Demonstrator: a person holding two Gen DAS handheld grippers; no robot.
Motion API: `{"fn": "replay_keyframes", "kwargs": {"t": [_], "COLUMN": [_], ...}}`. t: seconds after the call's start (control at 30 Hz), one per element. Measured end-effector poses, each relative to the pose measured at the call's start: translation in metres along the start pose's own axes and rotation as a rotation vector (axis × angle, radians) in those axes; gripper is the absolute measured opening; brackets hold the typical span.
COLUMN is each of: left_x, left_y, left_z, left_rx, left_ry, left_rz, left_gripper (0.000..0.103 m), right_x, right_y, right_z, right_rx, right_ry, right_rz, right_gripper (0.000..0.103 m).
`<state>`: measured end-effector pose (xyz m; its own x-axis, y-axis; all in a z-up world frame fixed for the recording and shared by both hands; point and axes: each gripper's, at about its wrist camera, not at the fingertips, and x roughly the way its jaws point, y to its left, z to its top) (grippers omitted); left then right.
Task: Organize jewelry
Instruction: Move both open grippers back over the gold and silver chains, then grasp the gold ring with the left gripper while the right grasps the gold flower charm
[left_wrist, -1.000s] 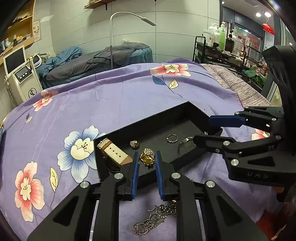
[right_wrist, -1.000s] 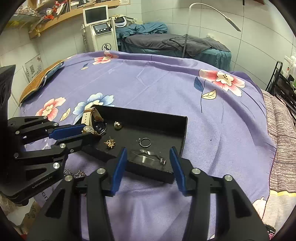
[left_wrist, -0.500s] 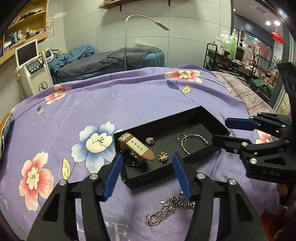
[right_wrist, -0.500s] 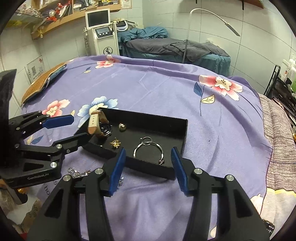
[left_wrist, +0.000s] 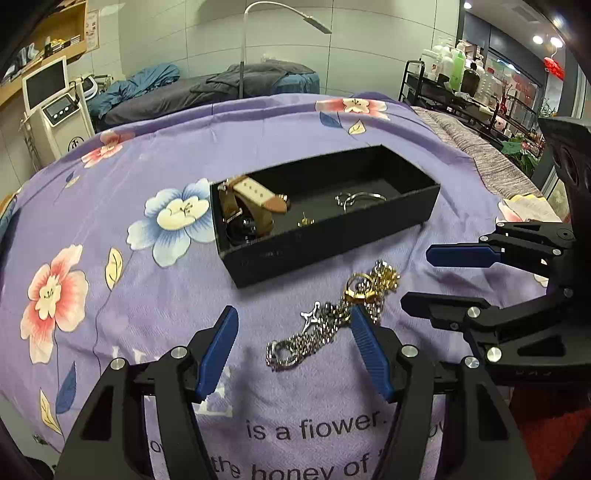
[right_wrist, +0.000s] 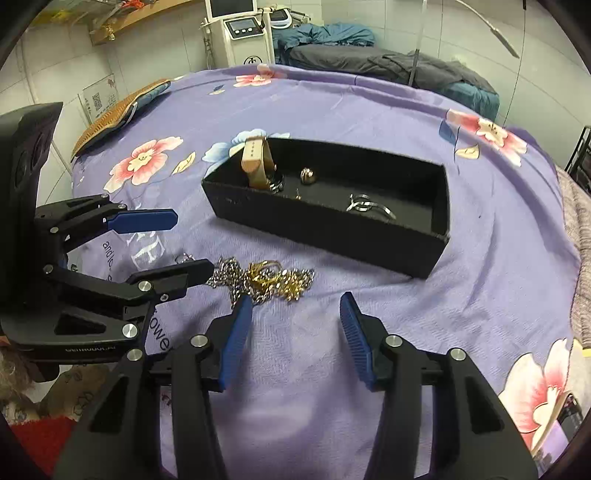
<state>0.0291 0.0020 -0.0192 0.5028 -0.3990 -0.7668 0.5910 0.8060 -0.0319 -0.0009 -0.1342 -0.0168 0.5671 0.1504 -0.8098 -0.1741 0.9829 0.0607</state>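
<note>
Between the spread left hand-held gripper fingers lies the chain; right hand-held gripper gapes too.

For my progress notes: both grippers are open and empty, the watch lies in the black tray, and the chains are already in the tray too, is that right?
Not quite: the chains are not in the black tray; they lie on the purple bedspread in front of it, as the left wrist view shows. The rest holds: the watch is in the tray, and the left gripper and right gripper are open and empty.
</note>
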Motion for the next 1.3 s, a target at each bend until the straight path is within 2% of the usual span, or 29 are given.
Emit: {"fn": "replay_keyframes", "kwargs": {"t": [0.13, 0.37, 0.4, 0.53, 0.9, 1.3], "left_x": [0.003, 0.005, 0.006, 0.009, 0.018, 0.039], "left_y": [0.002, -0.002, -0.003, -0.007, -0.016, -0.036], "left_z": [-0.004, 0.000, 0.000, 0.002, 0.013, 0.019], "left_rx": [-0.016, 0.000, 0.005, 0.015, 0.032, 0.067], "left_ry": [0.008, 0.004, 0.004, 0.011, 0.011, 0.046], "left_rz": [-0.004, -0.012, -0.012, -0.019, -0.054, -0.089], "left_gripper": [0.062, 0.061, 0.060, 0.060, 0.058, 0.037], "right_x": [0.008, 0.022, 0.024, 0.026, 0.011, 0.007], "right_y": [-0.001, 0.002, 0.003, 0.002, -0.013, -0.020], "right_z": [-0.002, 0.004, 0.005, 0.007, -0.005, -0.011], "right_rx": [-0.002, -0.024, -0.030, -0.026, 0.041, 0.076], "right_ry": [0.019, 0.024, 0.022, 0.010, 0.003, 0.001], "right_rz": [0.004, -0.021, -0.027, -0.028, -0.015, -0.024], "right_gripper": [0.042, 0.042, 0.034, 0.021, 0.021, 0.021]}}
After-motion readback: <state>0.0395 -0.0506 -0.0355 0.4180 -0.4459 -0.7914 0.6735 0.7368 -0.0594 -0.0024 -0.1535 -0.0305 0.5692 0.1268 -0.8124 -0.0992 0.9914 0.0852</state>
